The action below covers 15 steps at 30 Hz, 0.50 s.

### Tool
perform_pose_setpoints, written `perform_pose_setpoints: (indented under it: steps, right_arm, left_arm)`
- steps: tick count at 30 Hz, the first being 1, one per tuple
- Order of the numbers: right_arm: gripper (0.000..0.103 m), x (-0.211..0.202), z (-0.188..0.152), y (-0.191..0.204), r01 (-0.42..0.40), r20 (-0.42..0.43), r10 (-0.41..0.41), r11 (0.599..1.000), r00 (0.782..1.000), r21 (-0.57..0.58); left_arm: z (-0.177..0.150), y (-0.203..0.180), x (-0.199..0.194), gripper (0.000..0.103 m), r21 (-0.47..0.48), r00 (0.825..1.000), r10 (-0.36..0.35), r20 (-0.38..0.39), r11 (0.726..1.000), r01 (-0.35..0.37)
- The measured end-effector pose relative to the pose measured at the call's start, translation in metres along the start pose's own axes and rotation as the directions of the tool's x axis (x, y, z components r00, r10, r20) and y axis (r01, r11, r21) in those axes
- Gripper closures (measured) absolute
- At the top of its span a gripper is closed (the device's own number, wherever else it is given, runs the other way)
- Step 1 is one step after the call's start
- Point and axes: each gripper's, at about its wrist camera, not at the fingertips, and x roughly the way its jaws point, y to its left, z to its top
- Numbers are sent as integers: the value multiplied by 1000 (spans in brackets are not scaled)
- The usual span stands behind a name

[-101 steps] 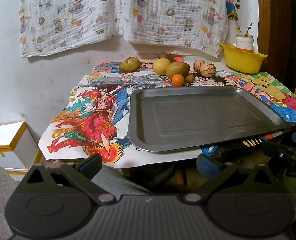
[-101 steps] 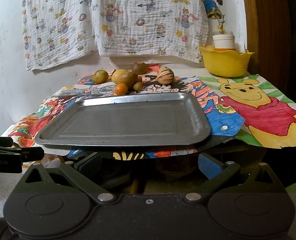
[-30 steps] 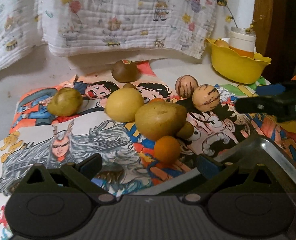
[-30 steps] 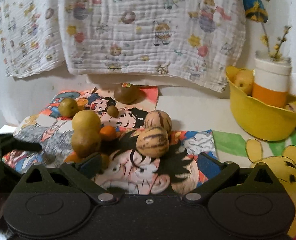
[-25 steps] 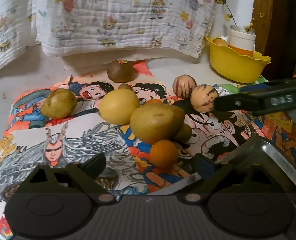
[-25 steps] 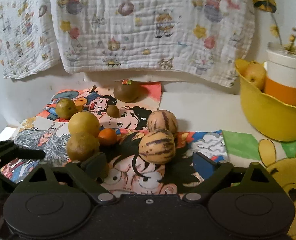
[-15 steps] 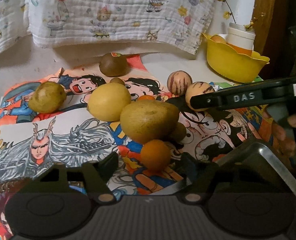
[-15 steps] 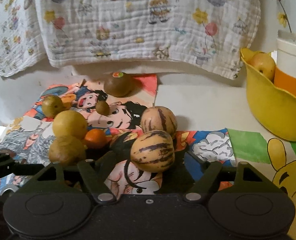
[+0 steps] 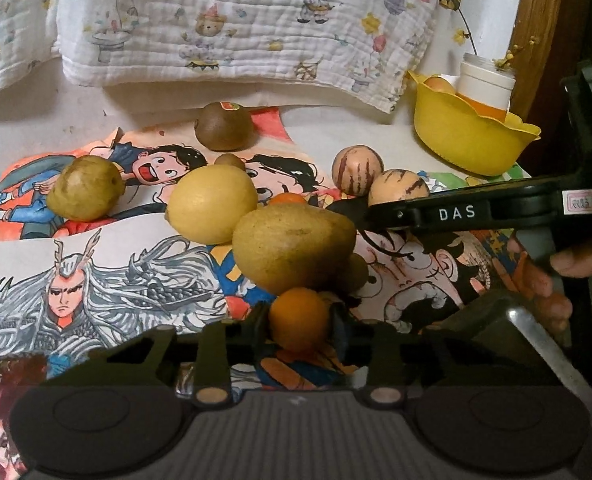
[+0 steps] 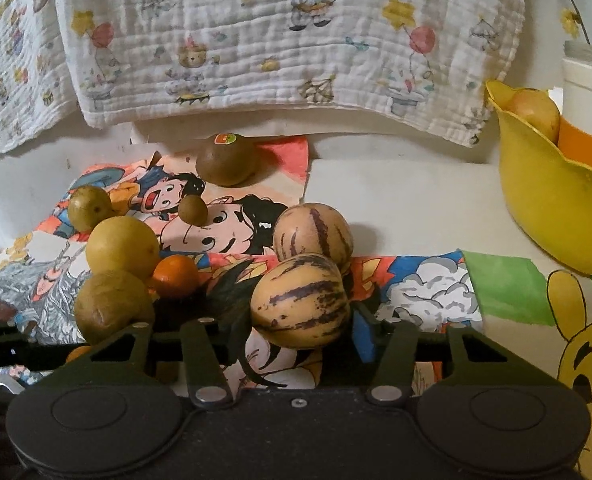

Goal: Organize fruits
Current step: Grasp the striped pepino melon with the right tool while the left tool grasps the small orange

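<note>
Fruits lie on a cartoon-printed cloth. My left gripper [image 9: 300,320] is shut on a small orange fruit [image 9: 298,318], right in front of a large brown-yellow fruit [image 9: 294,254]. My right gripper [image 10: 302,322] is shut on a striped cream melon [image 10: 301,300]; a second striped melon [image 10: 313,238] sits just behind it. The right gripper also shows in the left wrist view as a black arm marked DAS. A yellow lemon [image 9: 211,204], a greenish pear [image 9: 85,188] and a brown kiwi [image 9: 224,126] lie further back.
The metal tray's corner [image 9: 536,336] is at lower right in the left wrist view. A yellow bowl [image 10: 552,200] holding a fruit and a white-orange cup stands at back right. A printed white cloth [image 10: 288,40] hangs on the wall behind.
Both grippers moved forward and closed: the left jaws came together on the small orange fruit, the right jaws on the front striped melon.
</note>
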Motion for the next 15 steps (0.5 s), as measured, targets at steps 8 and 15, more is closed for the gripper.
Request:
perform_pose_setpoints:
  steps: [8,15]
  right_arm:
    - [49,-8,-4,-7,-52,29,51,998,998,42]
    - [49,-41,-8,0,-88,79,87,996,993,6]
  left_arm:
    - [-1,0,-5,67,-23,1000,-7,-4,1000,7]
    - [-3,-5,-24,67,-26,999,-7,33,1000,8]
